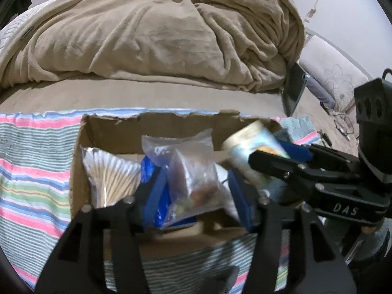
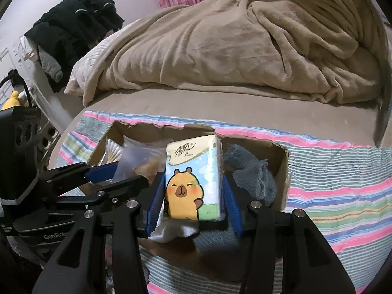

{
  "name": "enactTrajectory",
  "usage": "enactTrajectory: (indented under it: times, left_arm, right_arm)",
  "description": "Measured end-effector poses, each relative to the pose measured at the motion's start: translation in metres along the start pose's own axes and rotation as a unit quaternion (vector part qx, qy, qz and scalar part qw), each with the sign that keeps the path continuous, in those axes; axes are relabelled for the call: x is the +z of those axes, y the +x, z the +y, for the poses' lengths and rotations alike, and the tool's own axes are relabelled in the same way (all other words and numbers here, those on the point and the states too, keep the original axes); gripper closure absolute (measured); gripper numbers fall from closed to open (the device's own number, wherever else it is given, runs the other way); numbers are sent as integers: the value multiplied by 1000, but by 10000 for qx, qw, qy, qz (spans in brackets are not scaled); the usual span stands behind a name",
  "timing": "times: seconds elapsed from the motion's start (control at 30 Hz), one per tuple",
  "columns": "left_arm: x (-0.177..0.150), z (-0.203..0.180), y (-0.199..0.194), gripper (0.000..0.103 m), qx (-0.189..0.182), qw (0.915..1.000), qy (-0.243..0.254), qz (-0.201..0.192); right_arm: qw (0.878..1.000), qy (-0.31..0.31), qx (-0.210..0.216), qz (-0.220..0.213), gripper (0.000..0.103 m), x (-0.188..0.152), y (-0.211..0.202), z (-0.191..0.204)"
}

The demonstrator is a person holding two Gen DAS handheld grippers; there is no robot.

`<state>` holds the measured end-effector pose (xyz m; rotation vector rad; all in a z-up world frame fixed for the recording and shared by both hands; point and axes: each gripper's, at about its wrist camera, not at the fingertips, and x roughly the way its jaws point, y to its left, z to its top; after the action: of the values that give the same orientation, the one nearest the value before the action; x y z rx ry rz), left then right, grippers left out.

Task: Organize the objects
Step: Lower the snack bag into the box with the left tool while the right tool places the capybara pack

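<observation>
A torn cardboard box (image 1: 103,127) sits on a striped cloth (image 1: 31,161) on the bed. In the left wrist view my left gripper (image 1: 196,193) is shut on a clear plastic bag of small items (image 1: 193,176) over the box. A bag of cotton swabs (image 1: 110,174) lies at the box's left. In the right wrist view my right gripper (image 2: 193,196) is shut on a tissue pack with a capybara picture (image 2: 191,178), held upright over the box (image 2: 279,161). Grey cloths (image 2: 252,174) and a white cloth (image 2: 171,230) lie in the box.
A rumpled tan blanket (image 1: 159,31) covers the bed behind the box. A dark phone or tablet (image 1: 294,88) leans at the bed's right edge. Black clothes (image 2: 73,29) hang at the far left. A pillow (image 1: 335,71) lies to the right.
</observation>
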<state>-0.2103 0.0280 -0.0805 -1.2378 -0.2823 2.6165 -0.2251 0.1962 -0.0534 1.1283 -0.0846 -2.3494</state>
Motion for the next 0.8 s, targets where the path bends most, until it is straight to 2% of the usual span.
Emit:
enactTrajectory:
  times: [0.03,0.07,0.57,0.63,0.7,0.8]
  left_arm:
    - [0,0,-2,47,6,10000,-8,-15]
    - [0,1,-4,47,7,10000,-19,-32]
    - [-18,-3,-68,47,85,9995,11,-318]
    - [-22,-2,-78,44,124,9992,16,-372]
    - [-26,-1,-89,33,167,9989,8,-431]
    - [-33,0,-103,33,182,9986,-20,-494]
  right_arm:
    - [10000,-4,-10,-32,43,0,-2,0]
    - [10000,-4,-13,-57,42,1,-3,1]
    - [9997,-44,-123,-214,42,-14,-48,24]
    - [9997,-36,-131,-220,41,-18,-55,28]
    - [9996,-48,-139,-231,41,-22,-61,34]
    - [9996,-67,-133,-240,41,-26,-67,41]
